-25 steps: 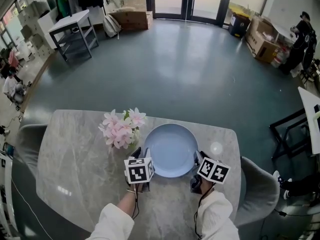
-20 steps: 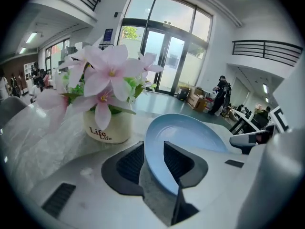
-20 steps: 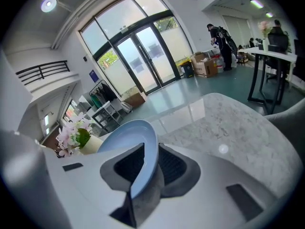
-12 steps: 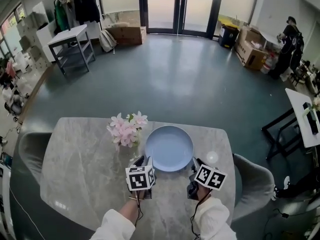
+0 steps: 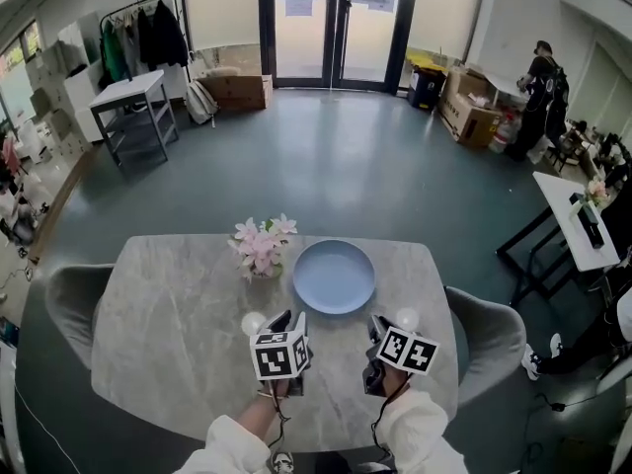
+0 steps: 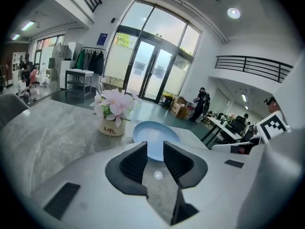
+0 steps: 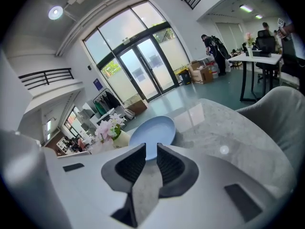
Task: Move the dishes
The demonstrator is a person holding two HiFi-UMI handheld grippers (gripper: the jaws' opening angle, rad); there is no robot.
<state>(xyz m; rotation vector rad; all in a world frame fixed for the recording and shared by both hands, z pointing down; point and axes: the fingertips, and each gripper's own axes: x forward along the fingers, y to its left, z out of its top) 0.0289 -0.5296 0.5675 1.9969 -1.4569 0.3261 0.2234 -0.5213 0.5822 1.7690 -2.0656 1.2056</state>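
We back left gripper [image 6: 155, 149], right gripper [image 7: 151, 151] off blue plate [image 5: 334, 276]; tongs slightly spread, empty. Plate sits at table [image 5: 168, 324] far edge beside flower pot [image 5: 262, 252]: move looks done.

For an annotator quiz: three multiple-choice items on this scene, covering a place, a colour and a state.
1. Head view: the flower pot stands A) left of the plate B) on it C) on a chair.
2. The plate is A) white B) light blue C) red.
3. The left gripper is A) shut on the plate B) open, empty C) holding the flower pot.
1 A: it stands by the plate's left rim. 2 B: pale blue in every view. 3 B: jaws apart, nothing held.
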